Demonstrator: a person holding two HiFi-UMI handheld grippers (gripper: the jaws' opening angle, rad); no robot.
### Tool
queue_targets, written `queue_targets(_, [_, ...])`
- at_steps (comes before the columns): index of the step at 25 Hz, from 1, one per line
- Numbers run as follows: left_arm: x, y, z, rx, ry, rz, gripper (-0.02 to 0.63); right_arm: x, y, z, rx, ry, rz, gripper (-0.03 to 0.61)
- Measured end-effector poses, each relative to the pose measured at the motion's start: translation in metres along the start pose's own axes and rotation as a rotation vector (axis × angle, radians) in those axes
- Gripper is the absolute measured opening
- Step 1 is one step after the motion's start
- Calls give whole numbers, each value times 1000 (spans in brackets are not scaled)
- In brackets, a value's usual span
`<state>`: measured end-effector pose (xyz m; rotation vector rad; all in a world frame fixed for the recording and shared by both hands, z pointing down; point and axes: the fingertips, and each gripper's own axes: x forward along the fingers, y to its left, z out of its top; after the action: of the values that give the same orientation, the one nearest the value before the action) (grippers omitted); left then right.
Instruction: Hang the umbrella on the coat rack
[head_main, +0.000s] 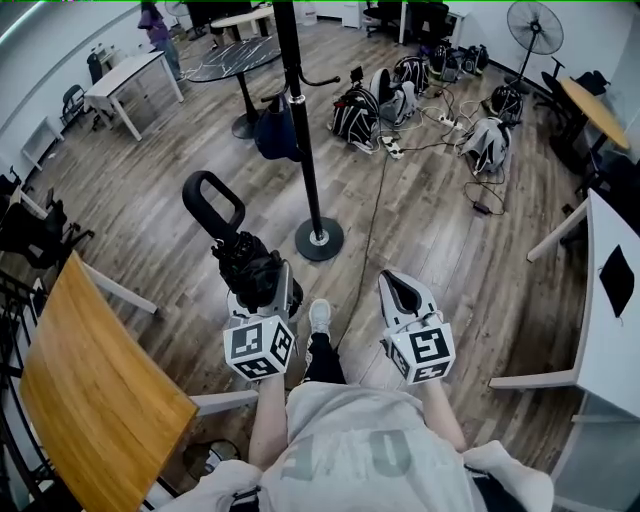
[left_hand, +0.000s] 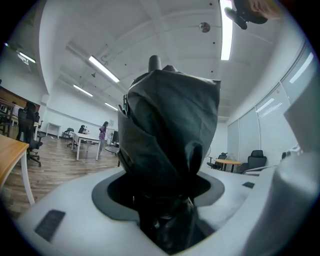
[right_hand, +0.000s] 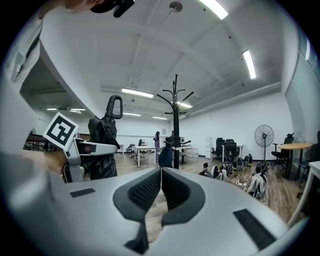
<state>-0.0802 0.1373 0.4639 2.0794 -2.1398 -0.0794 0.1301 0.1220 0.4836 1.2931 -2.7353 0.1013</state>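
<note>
A folded black umbrella (head_main: 245, 262) with a loop handle (head_main: 212, 202) stands upright in my left gripper (head_main: 262, 300), which is shut on its bundled fabric. Seen from the left gripper view, the umbrella (left_hand: 167, 145) fills the middle, rising out of the closed jaws. The black coat rack (head_main: 300, 120) stands ahead on a round base (head_main: 319, 239), with a dark blue bag (head_main: 275, 130) hanging from one hook. My right gripper (head_main: 400, 295) is shut and holds nothing. In the right gripper view the coat rack (right_hand: 175, 117) is straight ahead, the umbrella (right_hand: 102, 145) at left.
A wooden table (head_main: 85, 390) lies at my left, a white desk (head_main: 615, 330) at my right. Backpacks (head_main: 355, 112) and cables litter the floor behind the rack. A floor fan (head_main: 533, 30) stands far right. A person (head_main: 155, 25) stands by a far white table (head_main: 130, 78).
</note>
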Motion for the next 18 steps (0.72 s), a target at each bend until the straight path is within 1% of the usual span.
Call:
queue_targets(4, [32,10,3,-2,6,-9,296,28,-14,-1,14,4,-21,29])
queue_targets(7, [60,19,5,-5,4,-19,296,58,-20,1,7,11,-15,29])
queue_targets(10, [91,31,12,10,4,-31,296,96,-25,6,-10,20,-8,31])
queue_targets(16, [170,70,48,80,-29,-35,296,186,-44,46,-32,-4,-14,31])
queue_targets(18, [200,83,60,85,-41,-43,296,219,-52,61,-38,-18,-23,29])
